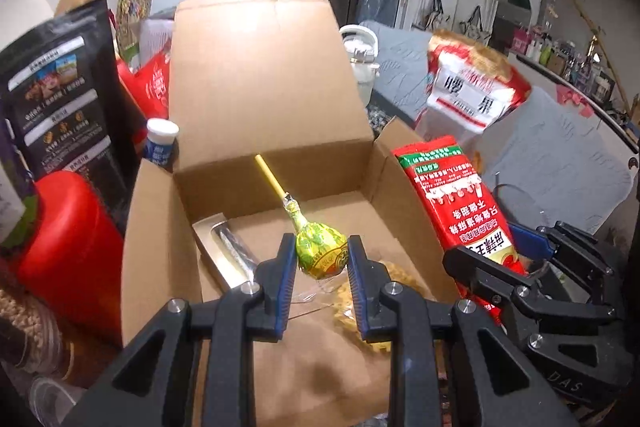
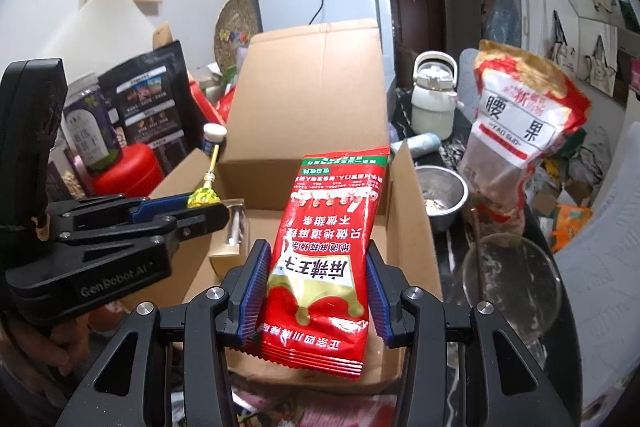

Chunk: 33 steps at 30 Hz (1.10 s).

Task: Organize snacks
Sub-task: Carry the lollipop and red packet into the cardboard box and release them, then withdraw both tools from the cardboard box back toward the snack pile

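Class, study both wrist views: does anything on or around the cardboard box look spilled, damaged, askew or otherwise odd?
Nothing looks spilled or damaged. The green-wrapped lollipop with a yellow stick sits in the left claw, the red snack packet in the right claw, both over the open brown cardboard box. Surrounding clutter looks ordinary.

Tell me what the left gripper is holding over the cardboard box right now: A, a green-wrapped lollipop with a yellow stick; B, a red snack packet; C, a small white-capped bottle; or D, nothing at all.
A: the left gripper is shut on the lollipop, its green-wrapped head between the pads and its yellow stick pointing away over the cardboard box; the red snack packet sits in the right gripper.
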Available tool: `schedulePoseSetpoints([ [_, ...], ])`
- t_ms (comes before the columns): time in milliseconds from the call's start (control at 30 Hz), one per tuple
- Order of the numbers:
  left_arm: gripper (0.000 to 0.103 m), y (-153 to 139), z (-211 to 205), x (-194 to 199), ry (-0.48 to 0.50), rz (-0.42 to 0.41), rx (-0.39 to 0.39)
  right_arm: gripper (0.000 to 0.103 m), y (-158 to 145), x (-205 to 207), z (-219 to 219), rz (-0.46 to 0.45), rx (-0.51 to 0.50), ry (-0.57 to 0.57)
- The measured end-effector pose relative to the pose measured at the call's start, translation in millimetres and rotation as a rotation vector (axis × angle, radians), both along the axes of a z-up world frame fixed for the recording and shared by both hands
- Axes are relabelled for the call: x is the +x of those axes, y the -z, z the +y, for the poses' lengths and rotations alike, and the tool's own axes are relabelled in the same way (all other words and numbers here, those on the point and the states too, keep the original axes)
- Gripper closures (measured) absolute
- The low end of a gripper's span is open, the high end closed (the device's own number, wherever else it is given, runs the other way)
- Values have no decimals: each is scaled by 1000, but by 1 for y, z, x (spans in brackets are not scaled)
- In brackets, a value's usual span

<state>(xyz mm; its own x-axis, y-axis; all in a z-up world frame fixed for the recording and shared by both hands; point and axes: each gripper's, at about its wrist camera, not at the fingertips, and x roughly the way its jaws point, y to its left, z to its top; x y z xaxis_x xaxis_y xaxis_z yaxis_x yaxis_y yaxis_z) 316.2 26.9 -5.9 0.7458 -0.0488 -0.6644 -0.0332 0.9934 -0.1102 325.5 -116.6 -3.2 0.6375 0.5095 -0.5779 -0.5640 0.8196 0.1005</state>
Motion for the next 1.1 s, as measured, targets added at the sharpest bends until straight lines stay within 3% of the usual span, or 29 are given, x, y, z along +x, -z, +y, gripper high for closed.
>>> schedulePoseSetpoints([
  [267, 78, 24, 6, 14, -25, 83, 3, 58, 19, 17, 12, 58, -61, 1],
  [500, 78, 37, 10, 21, -49, 156, 0, 58, 24, 19, 17, 55, -114, 5],
  [767, 78, 59, 16, 29, -99, 307, -7, 57, 24, 13, 13, 62, -153, 32],
  [933, 78, 62, 13, 26, -102, 315, 17, 57, 20, 5, 5, 55, -168, 54],
  [967, 76, 61, 11, 24, -101, 317, 20, 57, 19, 4, 4, 55, -166, 56],
  [1100, 55, 57, 8, 21, -88, 311, 13, 56, 13, -2, -1, 45, -160, 68],
])
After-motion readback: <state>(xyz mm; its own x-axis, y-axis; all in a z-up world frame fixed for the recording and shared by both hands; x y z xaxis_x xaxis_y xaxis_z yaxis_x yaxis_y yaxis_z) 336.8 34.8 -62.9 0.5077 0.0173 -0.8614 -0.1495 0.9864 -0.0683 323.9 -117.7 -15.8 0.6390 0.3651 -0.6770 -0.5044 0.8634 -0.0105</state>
